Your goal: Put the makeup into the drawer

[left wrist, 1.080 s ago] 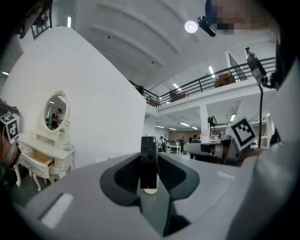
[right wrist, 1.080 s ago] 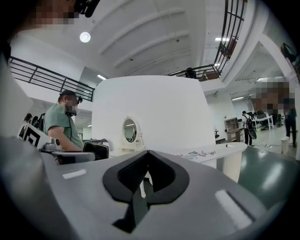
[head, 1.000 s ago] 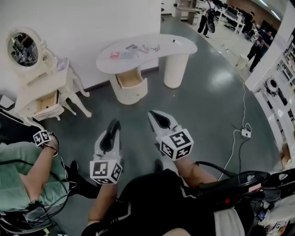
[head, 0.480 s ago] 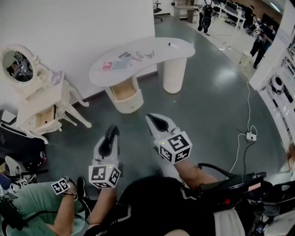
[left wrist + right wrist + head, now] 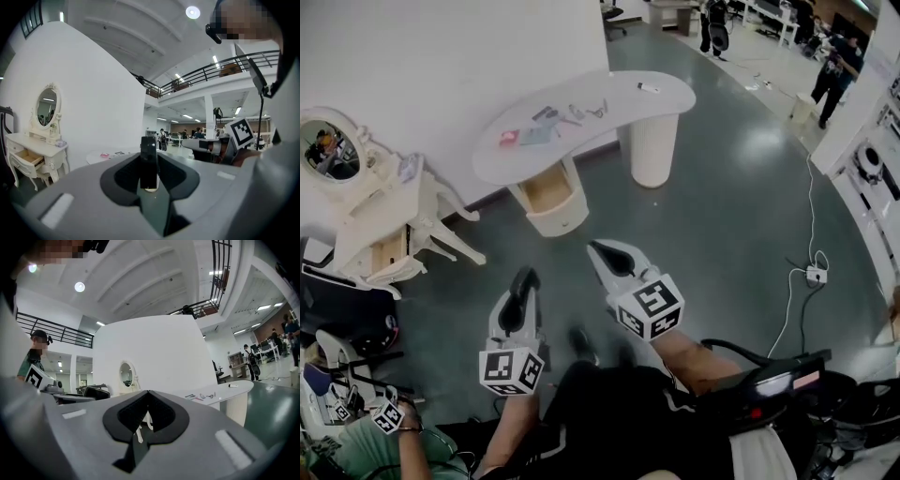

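Head view, floor: grey-green, smooth and glossy, with a pale glare patch at 2 o'clock.
wall: flat matt white, filling 10 to 12 o'clock.
curved table: at 12 o'clock, a white bean-shaped top with a rounded edge, on a plain cylindrical pedestal at its right end.
vanity: at 9 o'clock, cream-white with carved, curling legs and an oval mirror in a scrolled frame; one wood-lined drawer of its own stands pulled out.
left gripper: at 7 o'clock, a grey moulded shell with black lining. Its jaws stand narrow, pressed on a black bar that rises upright between the tips.
right gripper: just right of centre, the same grey shell with a marker cube behind. The jaw tips meet in a point with nothing between them.
drawer: under the curved table's left end, pulled open, with a bare tan wood floor inside and a rounded white front.
makeup: lies on the curved table's top, well apart from both grippers. There is a flat pink piece, a flat teal piece, some thin dark and metallic pieces, and a small white stick off at 1 o'clock.
black bar: slim, flat-sided, matt; what it is cannot be told.
power strip: at 3 o'clock on the floor, small, white and blocky, with a thin white cable looping from it.
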Demonstrator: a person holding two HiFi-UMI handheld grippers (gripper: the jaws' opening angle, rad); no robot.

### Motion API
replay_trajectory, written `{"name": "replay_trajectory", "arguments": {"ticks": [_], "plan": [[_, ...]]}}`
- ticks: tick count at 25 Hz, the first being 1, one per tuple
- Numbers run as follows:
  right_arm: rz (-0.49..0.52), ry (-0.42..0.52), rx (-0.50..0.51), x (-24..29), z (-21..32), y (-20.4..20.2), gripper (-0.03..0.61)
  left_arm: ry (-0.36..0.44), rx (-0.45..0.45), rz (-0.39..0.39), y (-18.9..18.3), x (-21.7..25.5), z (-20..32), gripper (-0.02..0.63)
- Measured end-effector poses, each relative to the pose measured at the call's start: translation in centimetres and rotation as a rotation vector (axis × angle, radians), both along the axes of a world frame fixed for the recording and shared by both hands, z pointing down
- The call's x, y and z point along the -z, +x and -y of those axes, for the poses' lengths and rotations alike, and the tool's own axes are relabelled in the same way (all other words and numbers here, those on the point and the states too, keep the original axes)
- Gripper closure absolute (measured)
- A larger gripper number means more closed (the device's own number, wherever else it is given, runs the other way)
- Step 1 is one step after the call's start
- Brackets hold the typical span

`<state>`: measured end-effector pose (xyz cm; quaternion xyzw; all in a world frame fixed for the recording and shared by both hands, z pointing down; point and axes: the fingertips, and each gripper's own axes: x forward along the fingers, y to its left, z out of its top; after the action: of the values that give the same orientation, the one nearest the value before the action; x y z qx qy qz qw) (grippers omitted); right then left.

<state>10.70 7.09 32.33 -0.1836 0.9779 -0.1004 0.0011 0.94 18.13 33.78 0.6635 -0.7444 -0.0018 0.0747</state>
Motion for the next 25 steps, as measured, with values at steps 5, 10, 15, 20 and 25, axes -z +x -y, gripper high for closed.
{"name": "replay_trajectory", "arguments": {"ticks": [5, 10, 15, 20, 25], "plan": [[-0.020, 0.014, -0.006, -0.2, 2.2, -2.4, 0.577, 0.015, -0.006, 0.000, -2.0, -0.2, 2.3, 0.520], [-0.027, 0.035, -0.029, 0.9, 4.7, -5.7, 0.577, 0.055, -0.014, 0.005, -5.7, 0.8, 5.3, 0.520], [-0.034, 0.063, -0.030, 2.2, 6.8, -9.9, 0.577, 0.102, -0.029, 0.024, -9.9, 2.2, 8.1, 0.520], [-0.059, 0.061, -0.044, 2.3, 9.2, -14.3, 0.577, 0.127, -0.044, 0.012, -14.4, 2.7, 10.7, 0.520], [-0.070, 0.077, -0.051, 2.9, 11.1, -18.8, 0.577, 0.144, -0.065, 0.004, -18.7, 3.1, 12.9, 0.520]]}}
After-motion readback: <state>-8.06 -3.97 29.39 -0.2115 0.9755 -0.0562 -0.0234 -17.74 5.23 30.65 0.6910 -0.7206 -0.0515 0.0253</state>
